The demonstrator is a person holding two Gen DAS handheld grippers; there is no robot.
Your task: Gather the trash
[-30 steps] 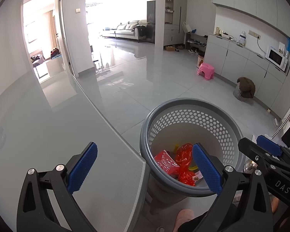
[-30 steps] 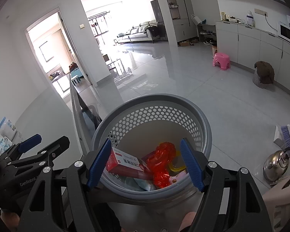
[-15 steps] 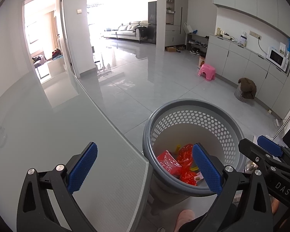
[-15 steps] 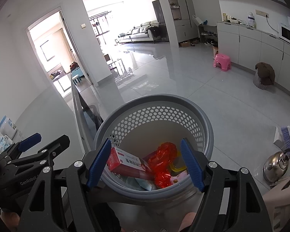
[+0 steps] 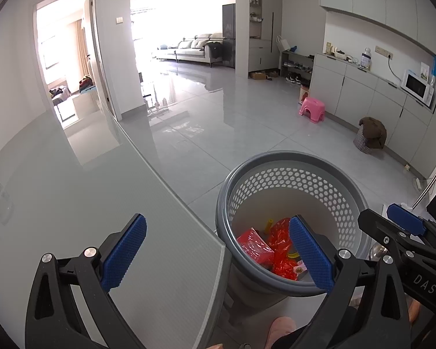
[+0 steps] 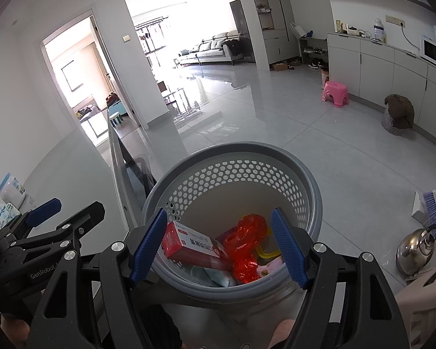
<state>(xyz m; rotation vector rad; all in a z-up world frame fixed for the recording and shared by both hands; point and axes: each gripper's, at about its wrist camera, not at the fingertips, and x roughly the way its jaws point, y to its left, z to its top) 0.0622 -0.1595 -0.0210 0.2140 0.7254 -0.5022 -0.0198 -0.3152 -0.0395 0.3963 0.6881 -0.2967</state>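
A grey perforated trash basket [image 5: 293,160] [image 6: 232,151] stands on the floor beside the table edge. Inside lie a red box [image 6: 189,245] [image 5: 254,245], a crumpled red plastic wrapper [image 6: 247,244] [image 5: 282,242], a yellow piece [image 6: 264,251] and other scraps. My left gripper [image 5: 218,253] is open and empty, over the table corner and the basket's left rim. My right gripper [image 6: 218,245] is open and empty, above the basket's near rim. Each gripper shows at the other view's edge.
A grey glass table [image 5: 72,203] fills the left, with tissue packs [image 6: 10,200] at its far left. A metal kettle [image 6: 415,250] and a brush [image 6: 430,206] are on the floor to the right. A pink stool [image 5: 312,109] and a covered basket [image 5: 370,135] stand by the cabinets.
Both grippers have stayed open and nearly still. The views have shifted only slightly; the trash in the basket has not moved.
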